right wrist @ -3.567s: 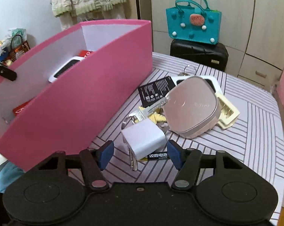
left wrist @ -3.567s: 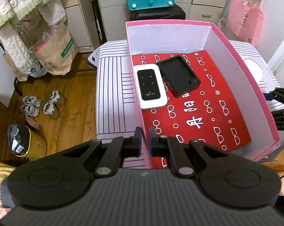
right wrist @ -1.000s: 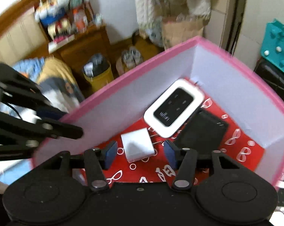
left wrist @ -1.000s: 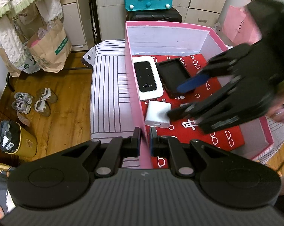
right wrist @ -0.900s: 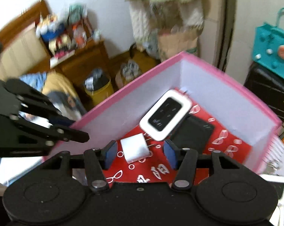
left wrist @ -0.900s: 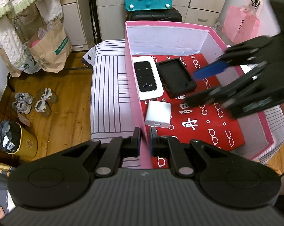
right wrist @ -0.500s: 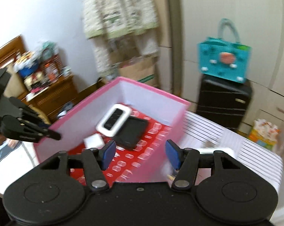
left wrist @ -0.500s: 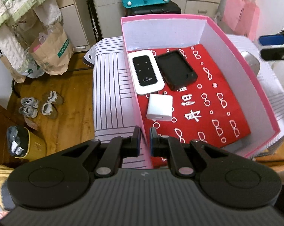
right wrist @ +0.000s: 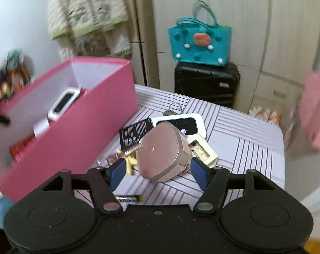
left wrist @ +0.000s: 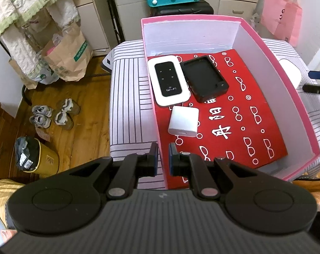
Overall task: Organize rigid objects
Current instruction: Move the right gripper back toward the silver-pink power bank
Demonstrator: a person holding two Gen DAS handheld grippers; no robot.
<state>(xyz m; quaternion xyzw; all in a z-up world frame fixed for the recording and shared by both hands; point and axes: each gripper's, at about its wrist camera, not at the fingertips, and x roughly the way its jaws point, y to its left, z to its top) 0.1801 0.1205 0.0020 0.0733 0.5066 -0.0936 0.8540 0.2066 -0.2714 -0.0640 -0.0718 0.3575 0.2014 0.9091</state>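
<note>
The pink box (left wrist: 287, 84) stands open on the striped table. On its red lining lie a white Wi-Fi router (left wrist: 168, 83), a black case (left wrist: 204, 78) and a white charger cube (left wrist: 183, 121). My left gripper (left wrist: 163, 155) is shut on the box's left wall near the front corner. My right gripper (right wrist: 157, 174) is outside the box over the pile on the table, its jaws opening. A rounded pink device (right wrist: 162, 150) sits between its fingers, with a gap at the left pad. The right gripper's tips (left wrist: 316, 81) show past the box's right wall.
Around the pink device lie a second white router (right wrist: 181, 123), a black card (right wrist: 132, 134), a cream piece (right wrist: 204, 152), keys (right wrist: 172, 110) and a battery (right wrist: 128, 199). The pink box (right wrist: 85, 139) stands just left of the pile. A black suitcase with a teal bag (right wrist: 199, 42) stands behind the table.
My right gripper has left the box, with the white charger lying on the lining, and swung right to the pile with wider jaws. The left gripper has kept its hold.
</note>
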